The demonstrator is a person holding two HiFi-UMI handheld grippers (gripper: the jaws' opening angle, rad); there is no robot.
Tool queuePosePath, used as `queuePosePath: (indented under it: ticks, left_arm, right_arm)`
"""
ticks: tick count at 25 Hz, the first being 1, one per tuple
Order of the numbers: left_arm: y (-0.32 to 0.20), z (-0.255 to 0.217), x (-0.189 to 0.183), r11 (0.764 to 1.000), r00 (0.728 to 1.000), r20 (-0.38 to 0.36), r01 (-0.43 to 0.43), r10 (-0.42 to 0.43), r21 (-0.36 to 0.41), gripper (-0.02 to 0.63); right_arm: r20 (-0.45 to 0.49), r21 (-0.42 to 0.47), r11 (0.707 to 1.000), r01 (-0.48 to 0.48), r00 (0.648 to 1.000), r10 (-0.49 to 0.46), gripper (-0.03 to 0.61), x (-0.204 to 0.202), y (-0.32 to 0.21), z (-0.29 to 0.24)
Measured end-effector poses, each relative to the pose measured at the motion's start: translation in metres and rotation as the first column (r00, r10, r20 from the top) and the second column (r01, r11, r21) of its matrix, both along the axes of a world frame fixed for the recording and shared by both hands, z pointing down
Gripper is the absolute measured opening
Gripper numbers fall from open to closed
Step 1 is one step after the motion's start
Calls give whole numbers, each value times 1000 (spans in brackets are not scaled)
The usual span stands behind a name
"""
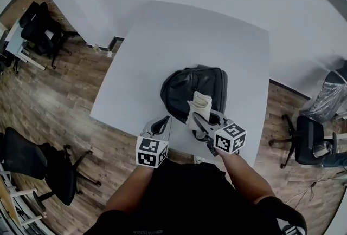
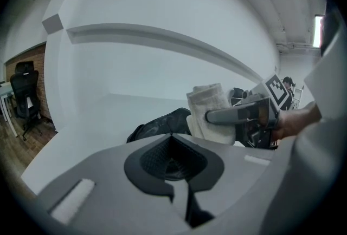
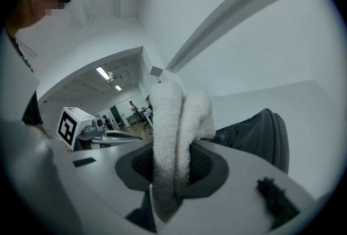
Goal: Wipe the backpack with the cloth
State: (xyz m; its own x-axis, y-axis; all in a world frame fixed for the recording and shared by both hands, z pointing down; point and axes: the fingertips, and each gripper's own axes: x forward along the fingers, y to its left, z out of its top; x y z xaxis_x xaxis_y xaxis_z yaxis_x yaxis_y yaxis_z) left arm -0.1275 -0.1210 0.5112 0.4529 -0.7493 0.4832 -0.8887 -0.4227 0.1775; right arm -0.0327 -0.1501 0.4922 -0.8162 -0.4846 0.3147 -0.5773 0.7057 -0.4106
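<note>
Head view: the right gripper (image 1: 196,115) clamps the folded cloth (image 1: 201,100) over the near end of the black backpack (image 1: 181,85). The backpack lies lengthwise away from it on the white table (image 1: 162,39). The left gripper (image 1: 161,126) waits alongside, closed and empty.

No words or numbers clear enough to read anywhere. Only black-and-white square patterns, not letters, on the left cube (image 1: 152,152) and the right cube (image 1: 230,138), and the same kind of pattern on the cube faces in the two gripper views. One tiny line of pale print at the bottom edge of the black shirt (image 1: 179,196) in the head view, upside down and too small to make out.
</note>
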Motion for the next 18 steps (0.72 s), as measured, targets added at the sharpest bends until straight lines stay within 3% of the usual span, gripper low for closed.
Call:
queuePosePath:
  ticks: [14, 18]
  left_arm:
    - [-38, 26, -43, 994, 995, -26, -101, 100, -42, 6]
    - [-38, 33, -47, 994, 995, -42, -92, 90, -55, 6]
  right_arm:
    - [-117, 4, 996, -88, 989, 87, 94, -70, -110, 28]
    - [-153, -18, 996, -84, 985, 81, 94, -85, -137, 46]
